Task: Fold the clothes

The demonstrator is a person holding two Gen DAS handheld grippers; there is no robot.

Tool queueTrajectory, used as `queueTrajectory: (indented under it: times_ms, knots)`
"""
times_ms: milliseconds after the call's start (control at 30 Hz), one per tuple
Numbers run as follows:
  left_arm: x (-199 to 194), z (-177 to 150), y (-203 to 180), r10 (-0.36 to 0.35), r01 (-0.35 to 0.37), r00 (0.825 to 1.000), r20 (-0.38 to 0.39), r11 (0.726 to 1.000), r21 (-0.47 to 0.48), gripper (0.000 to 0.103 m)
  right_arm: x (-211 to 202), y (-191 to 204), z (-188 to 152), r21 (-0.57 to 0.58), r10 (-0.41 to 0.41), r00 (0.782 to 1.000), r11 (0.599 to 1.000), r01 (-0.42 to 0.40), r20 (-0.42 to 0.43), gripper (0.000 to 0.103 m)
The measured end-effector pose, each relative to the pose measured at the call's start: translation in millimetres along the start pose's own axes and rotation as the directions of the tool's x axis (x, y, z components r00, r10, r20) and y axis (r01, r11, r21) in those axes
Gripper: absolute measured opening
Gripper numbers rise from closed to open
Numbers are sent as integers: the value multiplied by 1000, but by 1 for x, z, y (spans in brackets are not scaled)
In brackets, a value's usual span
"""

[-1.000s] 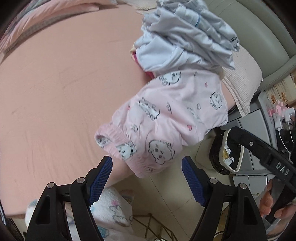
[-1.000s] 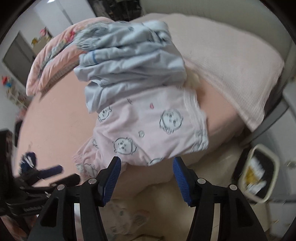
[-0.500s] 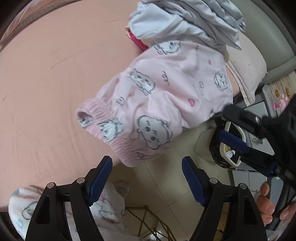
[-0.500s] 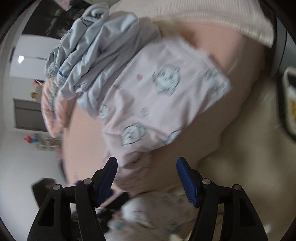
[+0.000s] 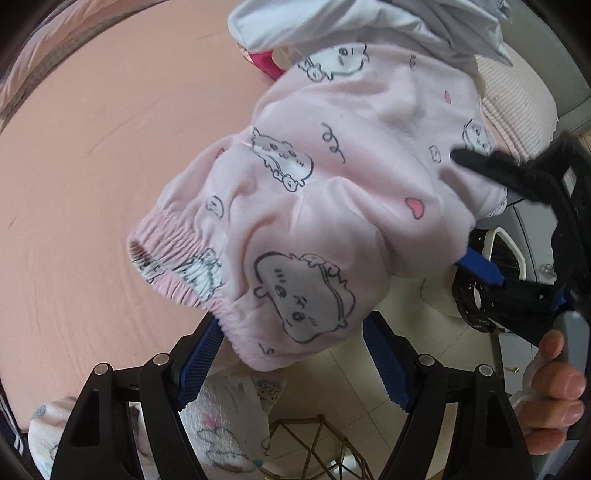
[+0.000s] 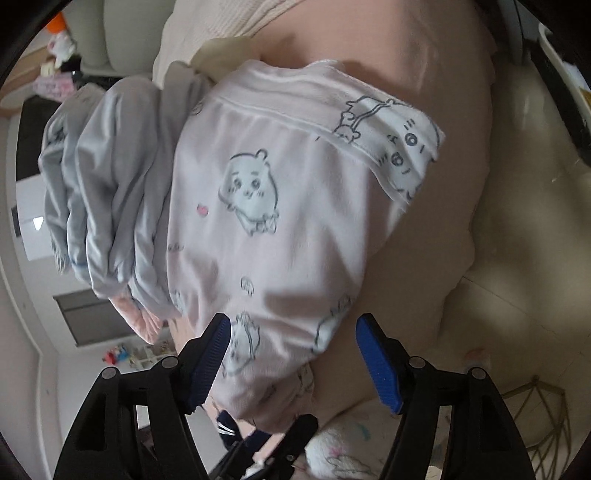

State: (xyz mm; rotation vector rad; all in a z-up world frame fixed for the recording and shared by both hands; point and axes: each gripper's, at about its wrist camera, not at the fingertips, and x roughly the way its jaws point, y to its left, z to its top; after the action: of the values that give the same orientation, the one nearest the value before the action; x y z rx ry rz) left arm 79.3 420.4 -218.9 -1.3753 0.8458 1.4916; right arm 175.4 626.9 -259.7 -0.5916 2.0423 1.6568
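Observation:
Pink pyjama shorts (image 5: 332, 192) with cartoon animals hang over the edge of a pink bed (image 5: 92, 166); a heap of grey clothes (image 5: 369, 26) lies on their far end. My left gripper (image 5: 295, 354) points down, open, with the elastic waistband's lower edge between its blue pads (image 5: 201, 354) and no squeeze showing. My right gripper (image 6: 293, 358) is opening, and the shorts (image 6: 277, 221) hang between its pads unpinched. In the left wrist view the right gripper (image 5: 461, 206) straddles the shorts' right edge. In the right wrist view the grey heap (image 6: 110, 203) sits left of the shorts.
A white fleece garment (image 5: 221, 435) with rabbit prints lies below the bed edge, beside a gold wire basket (image 5: 314, 450) on the tiled floor. A beige waffle pillow (image 5: 517, 110) lies at the bed's far right. A hand (image 5: 554, 391) holds the right gripper's handle.
Both grippers have sunk toward the pink shorts, which now fill each view. The right gripper has rolled and its jaws have widened. The shorts' edges now lie between both pairs of fingers.

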Motion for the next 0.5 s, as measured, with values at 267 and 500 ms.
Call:
queueTrajectory:
  times_ms: [267, 500]
  knots:
    - [7, 1, 10, -26, 26, 1000, -10, 999, -47, 77, 28, 9, -15, 42, 108, 993, 993, -106, -41, 70]
    - [5, 2, 17, -20, 20, 1000, -6, 998, -60, 77, 51, 17, -18, 18, 74, 996, 997, -74, -44, 64]
